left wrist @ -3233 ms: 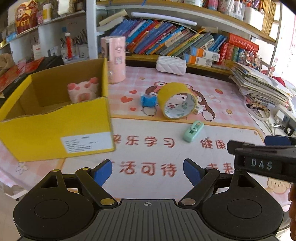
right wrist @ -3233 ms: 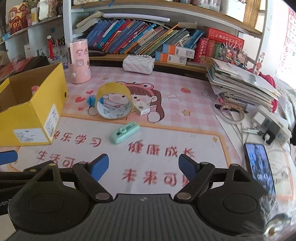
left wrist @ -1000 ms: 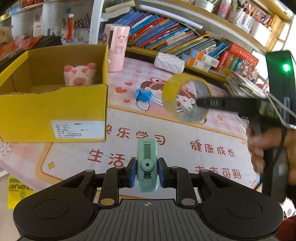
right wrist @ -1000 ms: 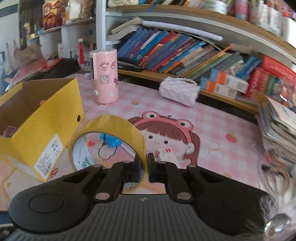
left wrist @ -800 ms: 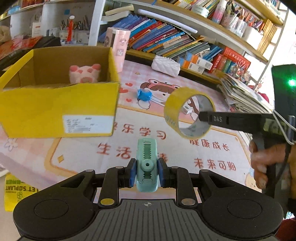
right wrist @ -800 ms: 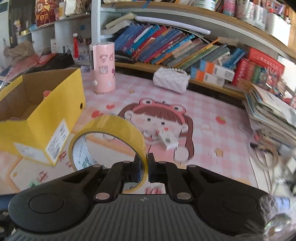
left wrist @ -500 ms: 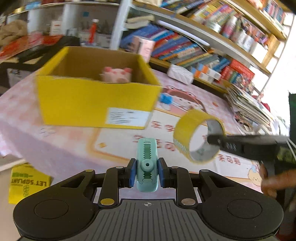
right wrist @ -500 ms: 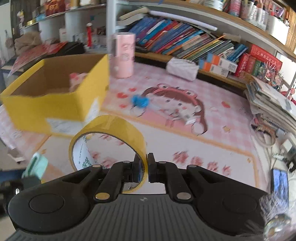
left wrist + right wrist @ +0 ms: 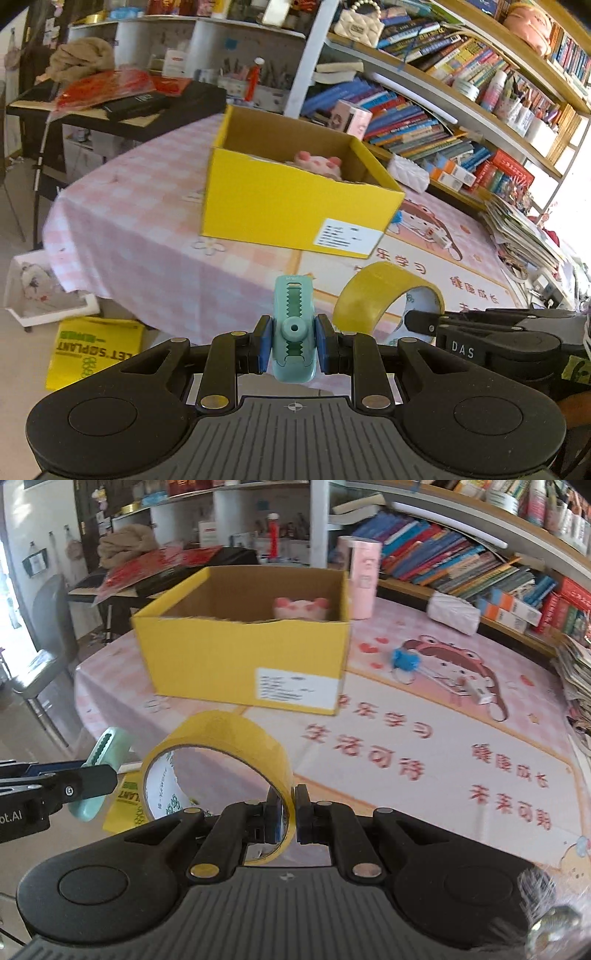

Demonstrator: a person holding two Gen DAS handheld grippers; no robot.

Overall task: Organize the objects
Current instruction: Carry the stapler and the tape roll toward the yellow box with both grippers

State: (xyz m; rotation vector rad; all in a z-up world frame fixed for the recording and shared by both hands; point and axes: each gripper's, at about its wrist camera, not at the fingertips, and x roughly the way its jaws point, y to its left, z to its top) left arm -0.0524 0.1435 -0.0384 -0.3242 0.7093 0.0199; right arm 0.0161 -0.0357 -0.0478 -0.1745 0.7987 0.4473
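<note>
Left gripper [image 9: 293,341] clamped on teal correction-tape dispenser [image 9: 293,325], upright between pads. Yellow tape roll [image 9: 373,295] just right of jaws. Yellow box [image 9: 280,206] ahead, beyond fingertips.

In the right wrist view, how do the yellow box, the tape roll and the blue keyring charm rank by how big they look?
1. yellow box
2. tape roll, though it sits nearest the camera
3. blue keyring charm

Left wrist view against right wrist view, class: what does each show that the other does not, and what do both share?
Only the left wrist view shows the yellow bag on the floor whole and the left gripper clamping the green clip head-on. Only the right shows the blue toy clearly. Both show the yellow box, the pink plush inside it, and the tape in the right gripper.
</note>
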